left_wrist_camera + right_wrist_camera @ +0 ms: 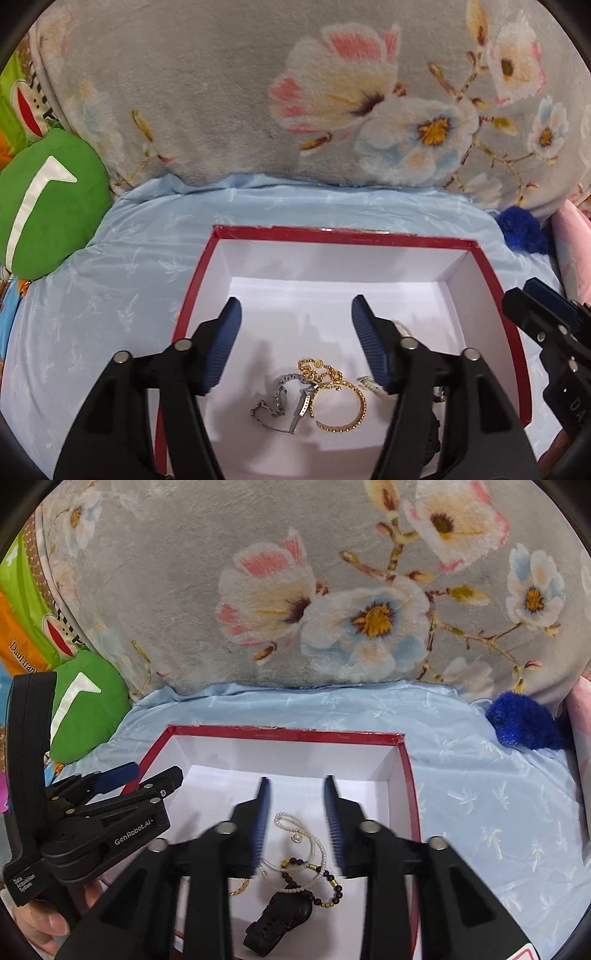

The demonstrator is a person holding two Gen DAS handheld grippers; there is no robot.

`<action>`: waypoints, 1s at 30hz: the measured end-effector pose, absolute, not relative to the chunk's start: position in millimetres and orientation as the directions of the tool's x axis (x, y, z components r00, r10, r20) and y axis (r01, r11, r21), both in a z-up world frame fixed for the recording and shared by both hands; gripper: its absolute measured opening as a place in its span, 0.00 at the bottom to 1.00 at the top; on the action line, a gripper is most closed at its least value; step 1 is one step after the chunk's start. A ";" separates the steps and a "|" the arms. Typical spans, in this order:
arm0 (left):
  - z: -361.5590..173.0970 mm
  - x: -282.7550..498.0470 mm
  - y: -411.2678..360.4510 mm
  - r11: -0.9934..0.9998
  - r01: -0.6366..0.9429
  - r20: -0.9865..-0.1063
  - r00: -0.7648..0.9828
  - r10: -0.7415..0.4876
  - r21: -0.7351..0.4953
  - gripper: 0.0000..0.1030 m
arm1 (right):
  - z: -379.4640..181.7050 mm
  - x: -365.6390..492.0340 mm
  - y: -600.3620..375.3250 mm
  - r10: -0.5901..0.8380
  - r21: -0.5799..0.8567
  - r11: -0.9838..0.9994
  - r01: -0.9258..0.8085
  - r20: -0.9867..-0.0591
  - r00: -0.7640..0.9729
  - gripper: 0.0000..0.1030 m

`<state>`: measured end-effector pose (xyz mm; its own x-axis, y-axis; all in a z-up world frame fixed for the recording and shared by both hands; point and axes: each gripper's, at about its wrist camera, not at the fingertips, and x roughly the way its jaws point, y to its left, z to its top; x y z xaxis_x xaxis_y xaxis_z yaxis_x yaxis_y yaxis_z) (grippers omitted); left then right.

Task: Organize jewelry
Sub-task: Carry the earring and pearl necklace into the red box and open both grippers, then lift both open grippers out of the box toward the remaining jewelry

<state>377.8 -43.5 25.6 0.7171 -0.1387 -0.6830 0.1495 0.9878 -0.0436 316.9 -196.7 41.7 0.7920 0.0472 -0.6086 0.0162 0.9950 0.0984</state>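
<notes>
while both grippers hang over the red box (491,280), nothing sits between either pair of fingers. left gripper (295,345): jaws wide apart, empty, above the white box floor. right gripper (297,825): jaws parted to a moderate gap, empty. box is open, white inside, resting on a pale blue bed sheet (110,280).

contents, left wrist view: gold hoop (338,406), silver heart-shaped chain (280,402) touching the hoop, gold chain (317,369) just behind both.

contents, right wrist view: pearl strand (295,827), dark beaded bracelet (321,882) lying across it, black watch (280,919) at the near end.

surroundings: floral grey blanket (221,92) behind the box, green plush (48,203) to one side, blue pompom (521,720) to the other.
</notes>
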 end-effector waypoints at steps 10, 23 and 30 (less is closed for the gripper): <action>65.1 297.6 -8.5 0.977 0.178 -0.639 0.740 -0.209 -0.114 0.80 | 73.5 224.4 -206.9 0.055 0.097 0.995 -0.003 -0.543 0.838 0.43; 12.4 188.4 33.4 0.967 0.147 -0.753 0.607 -0.254 -0.208 0.80 | 20.0 105.2 -220.3 0.044 0.122 0.992 0.045 -0.643 0.765 0.49; -42.3 166.1 36.5 0.978 0.087 -0.819 0.535 -0.207 -0.190 0.80 | -39.9 91.0 -215.8 0.039 0.126 0.989 0.078 -0.727 0.685 0.47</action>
<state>166.1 36.5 -42.3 0.5347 -0.2066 -0.8194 0.0866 0.9779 -0.1901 91.0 -215.8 -39.9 0.6851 0.0388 -0.7274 0.0780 0.9889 0.1263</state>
